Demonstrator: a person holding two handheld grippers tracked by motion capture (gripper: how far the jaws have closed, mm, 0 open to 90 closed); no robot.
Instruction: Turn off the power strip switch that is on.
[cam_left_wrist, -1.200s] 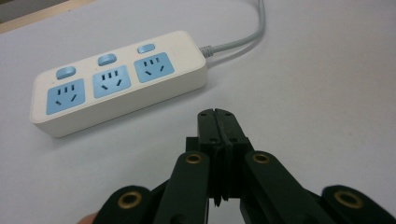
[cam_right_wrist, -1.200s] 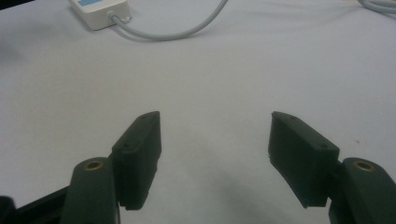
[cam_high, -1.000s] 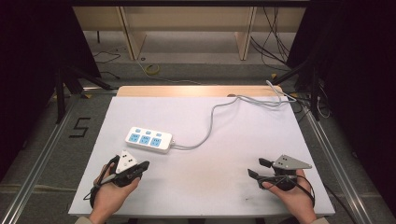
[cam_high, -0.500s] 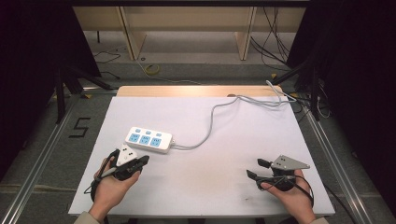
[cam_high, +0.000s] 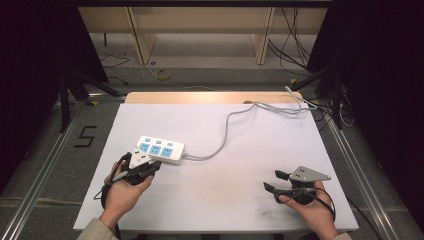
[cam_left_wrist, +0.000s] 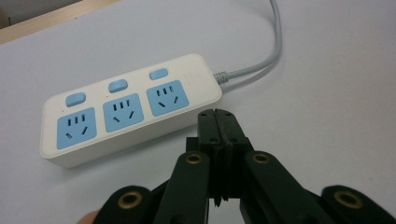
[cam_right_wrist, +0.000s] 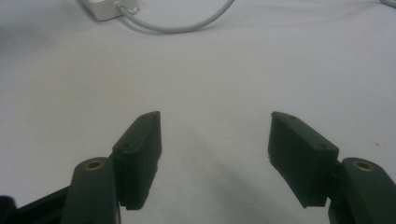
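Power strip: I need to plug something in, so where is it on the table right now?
In the high view the power strip lies left of centre on the white table, just beyond the shut left claw, its grey cable trailing toward the far right corner.

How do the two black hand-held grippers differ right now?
The left gripper has its jaws shut on nothing; the right gripper has its jaws wide open. The left sits right beside the white power strip with blue sockets; the right sits well away from it. Both are black and held just above the white table.
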